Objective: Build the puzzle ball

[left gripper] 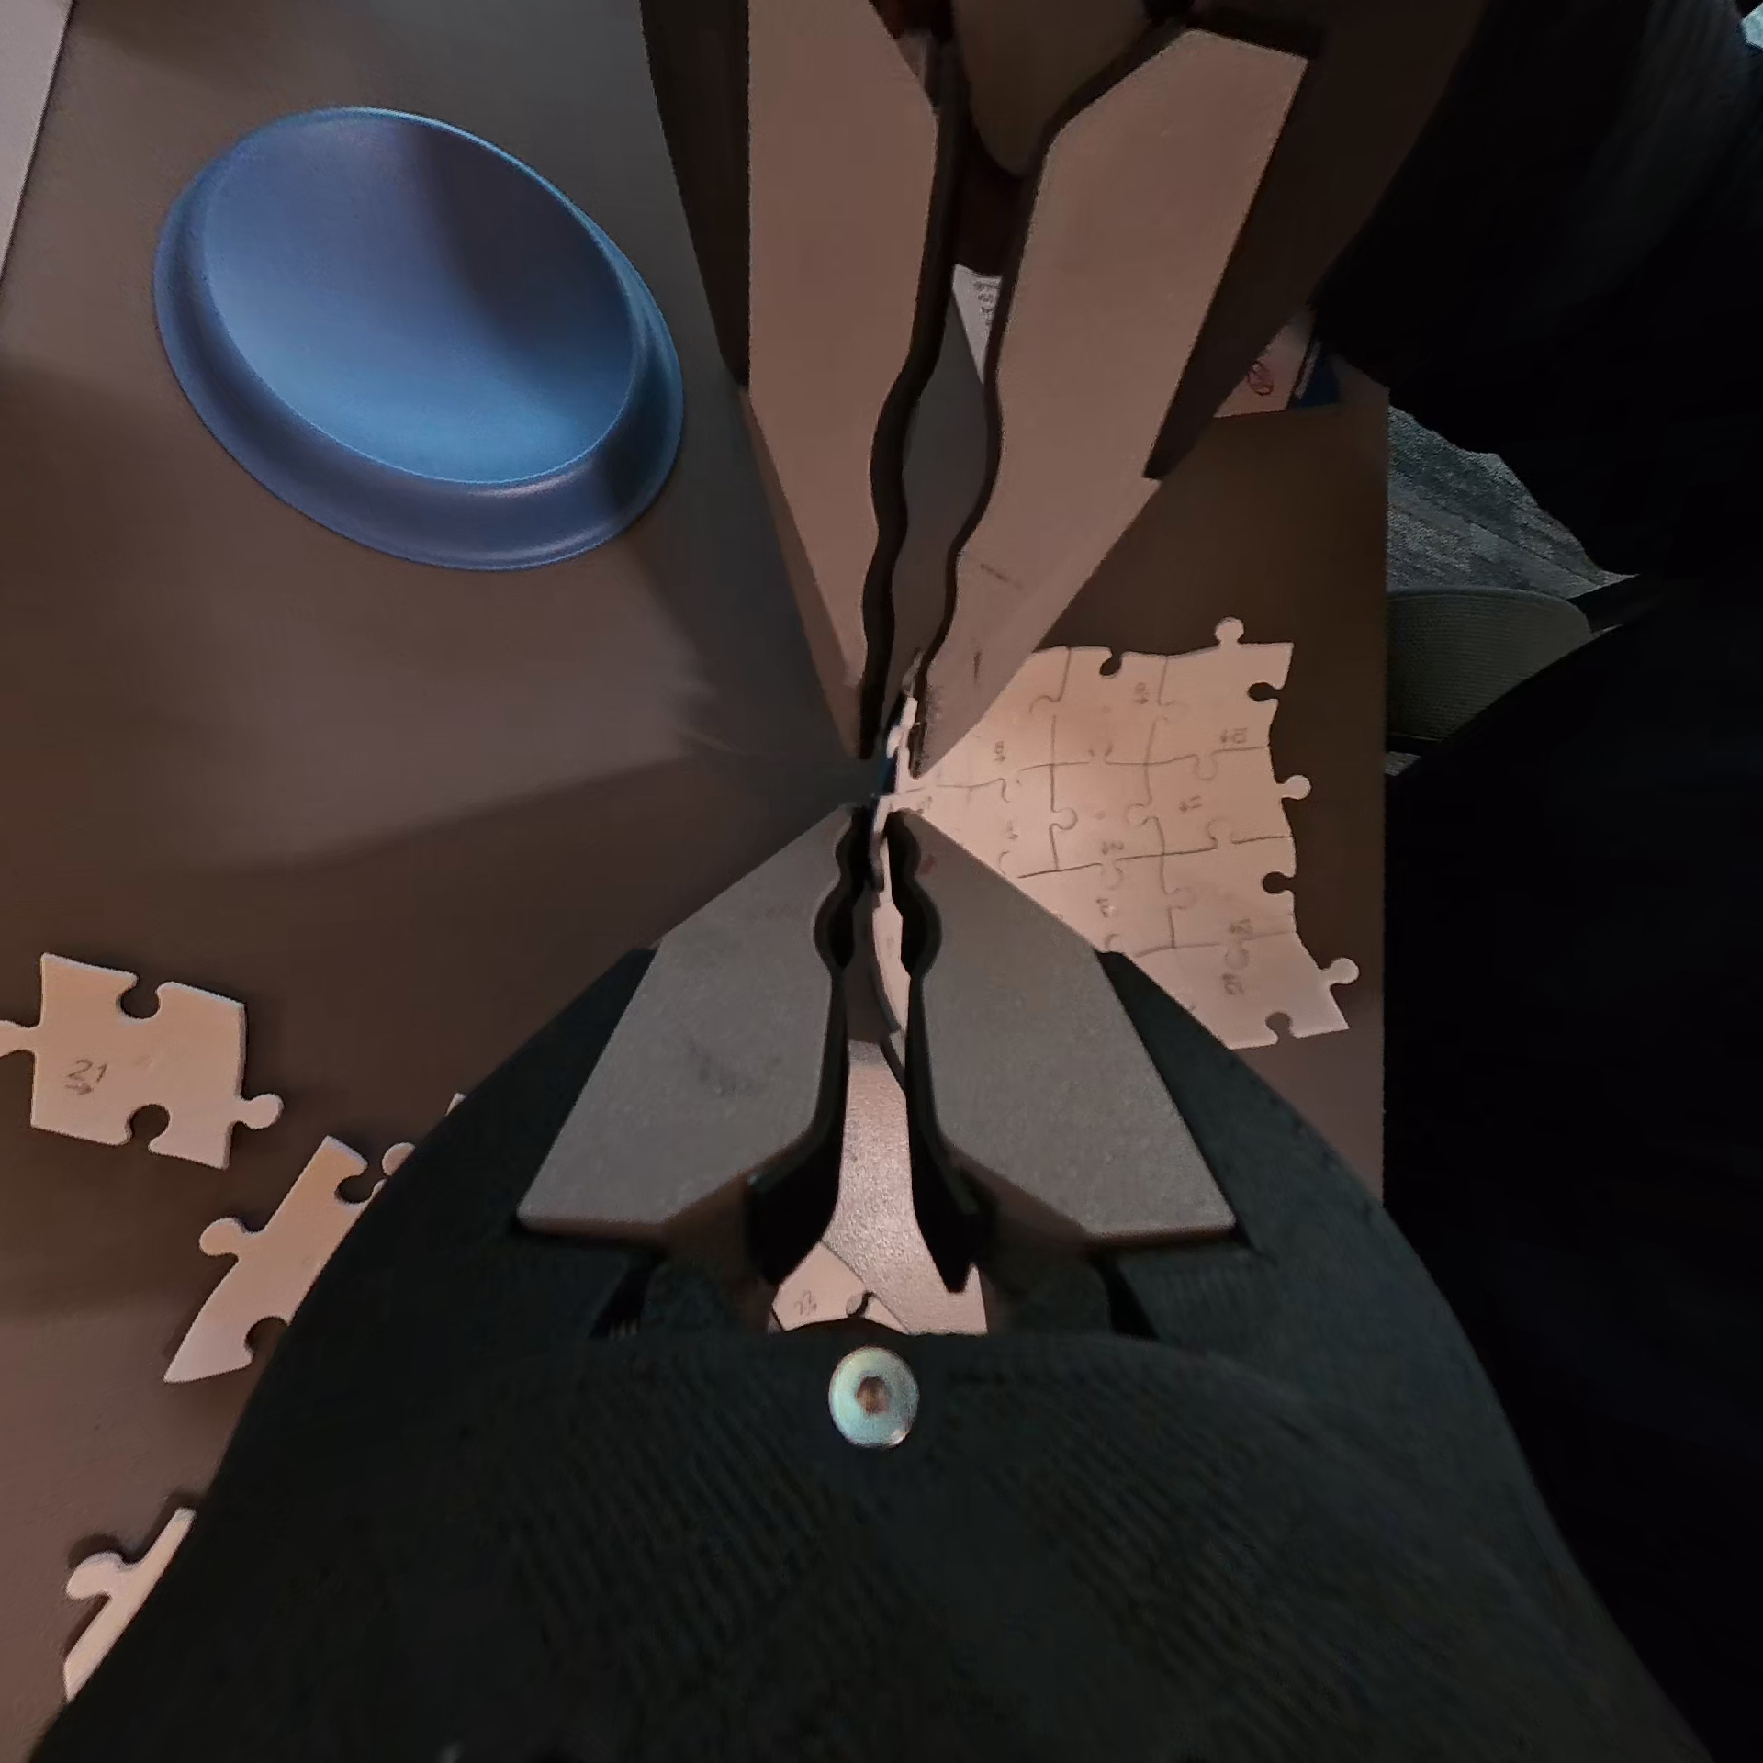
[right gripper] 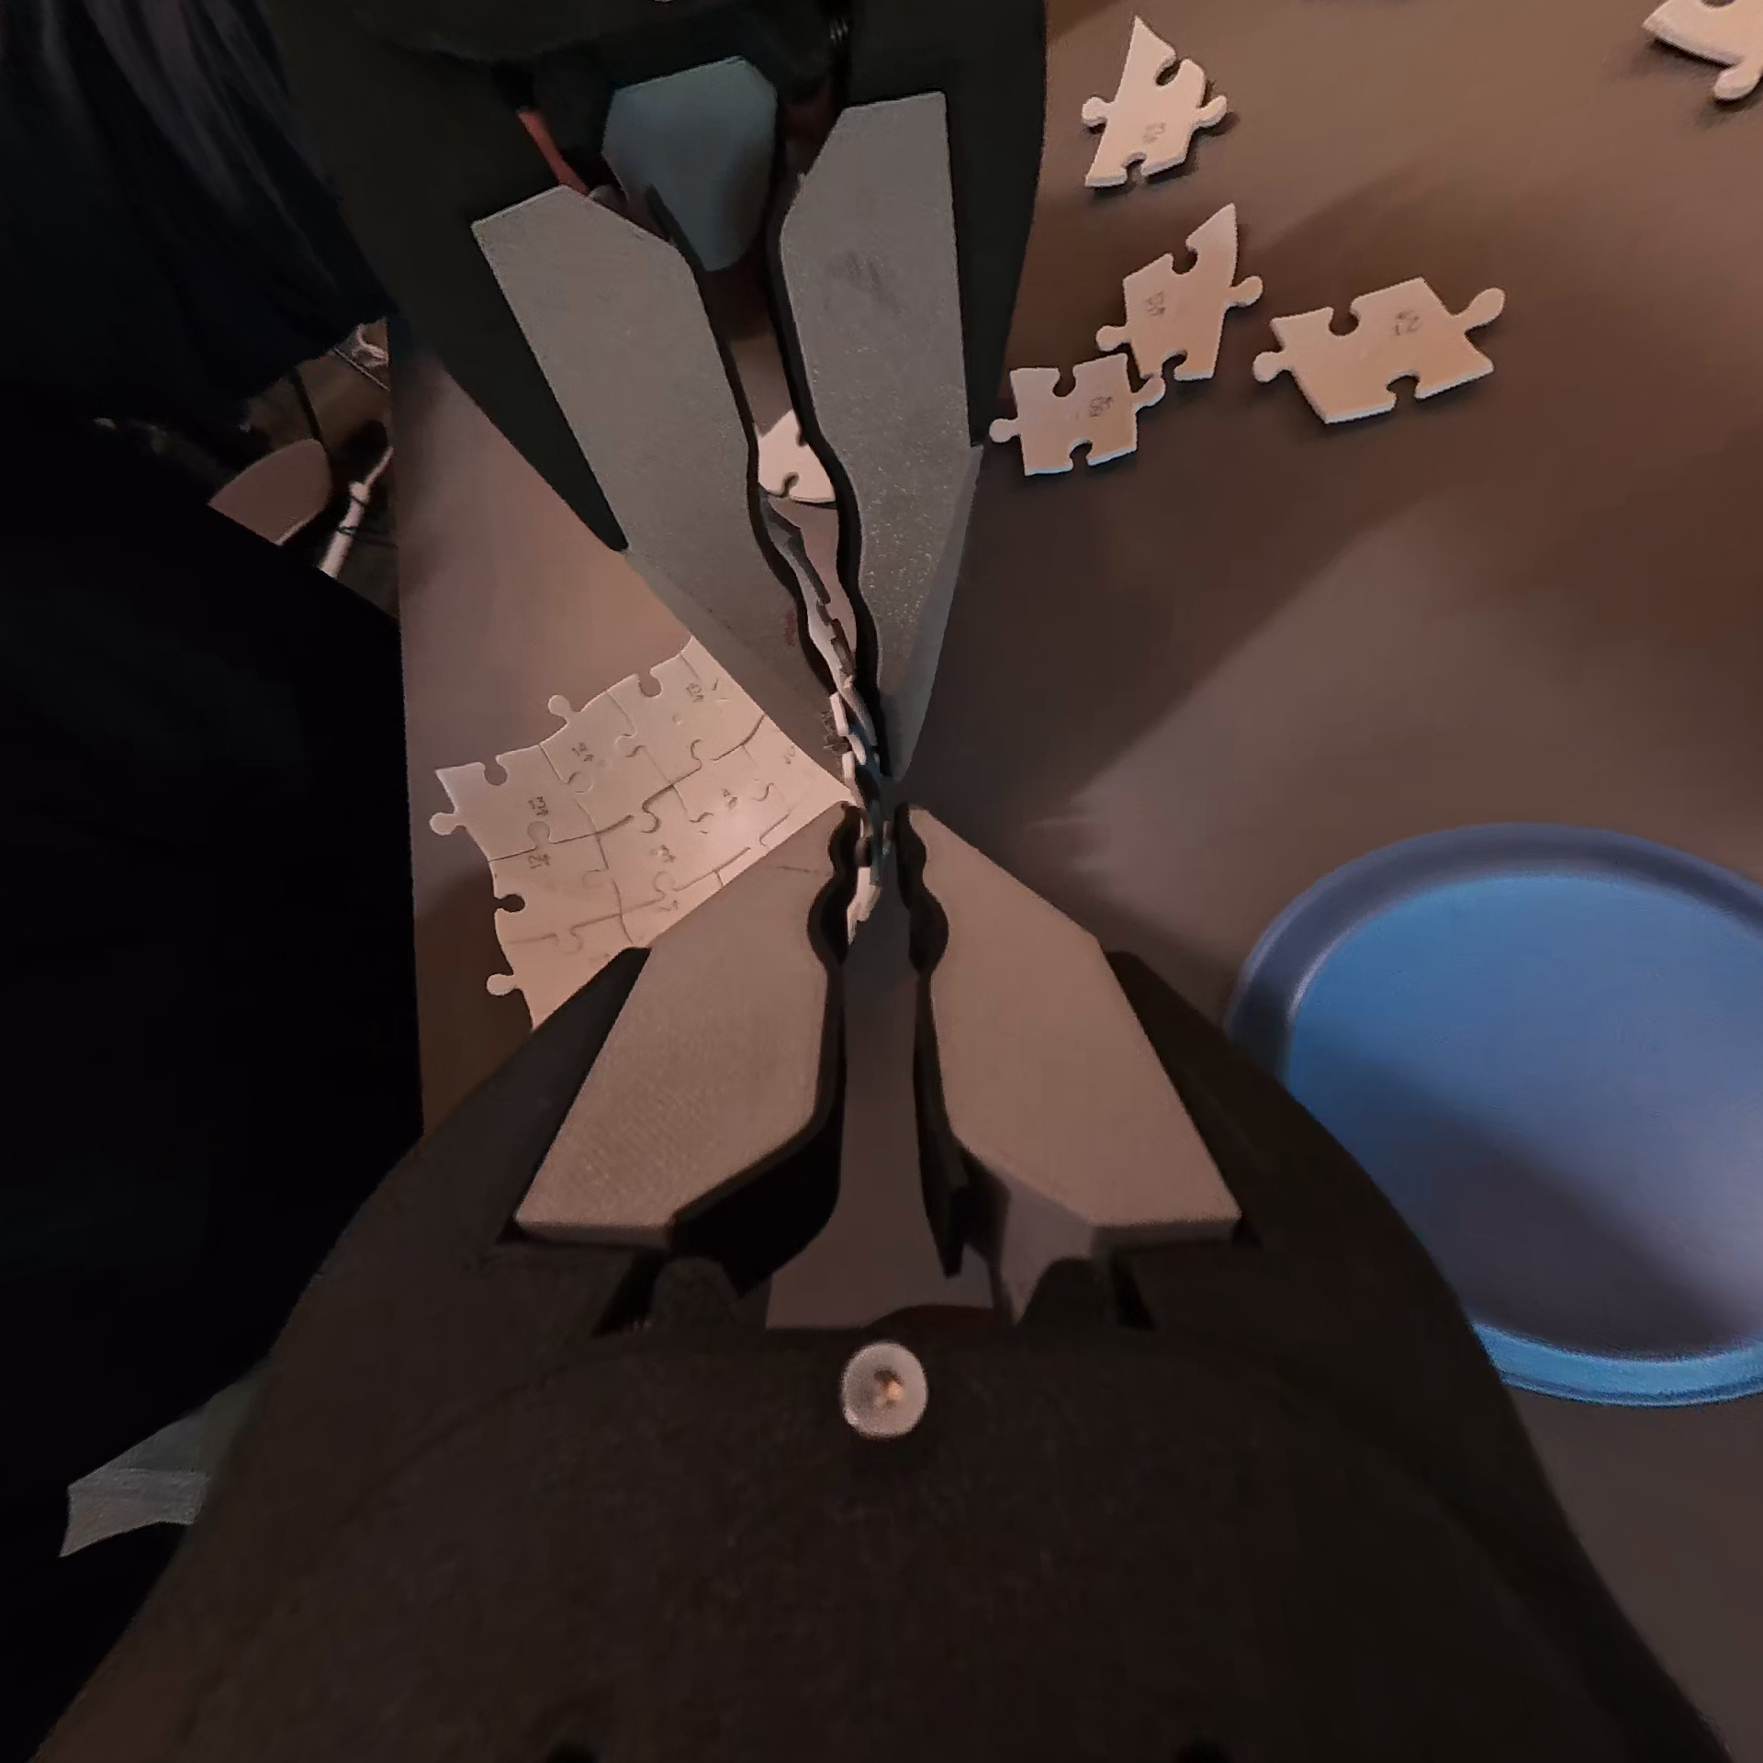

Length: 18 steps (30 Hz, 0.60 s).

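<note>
Both grippers nipping the same edge of the joined puzzle sheet, tip to tip.

The joined puzzle sheet (left gripper: 1159, 840) is thin, light and bendy, and I judge its seams will pop if twisted, so an edge hold near a joint suits it. It hangs between the tips and spreads toward 3 o'clock in my left view. My left gripper (left gripper: 880, 859) is nearly closed, pinching the sheet's rim edge-on; my right gripper (right gripper: 873, 863) is likewise clenched on that rim, with the other gripper meeting it from 12. Loose pieces (right gripper: 1379, 353) lie at 1 o'clock, and the blue dish (right gripper: 1269, 973) lies at 4, on the brown table (right gripper: 1336, 620).
</note>
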Available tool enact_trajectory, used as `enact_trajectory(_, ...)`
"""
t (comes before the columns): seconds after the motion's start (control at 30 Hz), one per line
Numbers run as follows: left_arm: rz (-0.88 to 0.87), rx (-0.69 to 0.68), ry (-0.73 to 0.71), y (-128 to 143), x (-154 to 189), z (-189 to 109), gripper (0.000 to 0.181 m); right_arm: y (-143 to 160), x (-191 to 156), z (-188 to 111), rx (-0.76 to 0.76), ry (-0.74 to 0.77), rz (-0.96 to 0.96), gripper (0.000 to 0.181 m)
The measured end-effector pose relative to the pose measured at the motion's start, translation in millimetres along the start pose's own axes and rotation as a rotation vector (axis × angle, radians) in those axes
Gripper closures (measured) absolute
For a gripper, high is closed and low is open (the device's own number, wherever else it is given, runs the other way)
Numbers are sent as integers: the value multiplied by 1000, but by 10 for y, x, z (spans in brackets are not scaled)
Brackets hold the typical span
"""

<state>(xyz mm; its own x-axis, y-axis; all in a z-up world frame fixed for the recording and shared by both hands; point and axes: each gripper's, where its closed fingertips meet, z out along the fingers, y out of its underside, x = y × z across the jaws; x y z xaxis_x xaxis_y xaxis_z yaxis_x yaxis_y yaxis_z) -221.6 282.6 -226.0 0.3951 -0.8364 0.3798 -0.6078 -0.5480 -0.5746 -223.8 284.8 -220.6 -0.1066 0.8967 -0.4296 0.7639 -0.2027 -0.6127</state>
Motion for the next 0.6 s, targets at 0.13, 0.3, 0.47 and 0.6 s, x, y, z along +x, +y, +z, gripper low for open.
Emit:
enact_trajectory(0.13,-2,-4,-5,6,-7,2,179,-1,7,7,11,-31,47,177)
enact_trajectory(0.3,-26,-2,1,9,-12,-15,179,-20,9,15,16,-20,29,181)
enact_trajectory(0.47,-28,-9,0,21,-11,-13,179,-15,3,28,4,0,4,181)
enact_trajectory(0.6,-34,-14,4,36,-15,-9,179,-12,11,45,-9,34,-43,181)
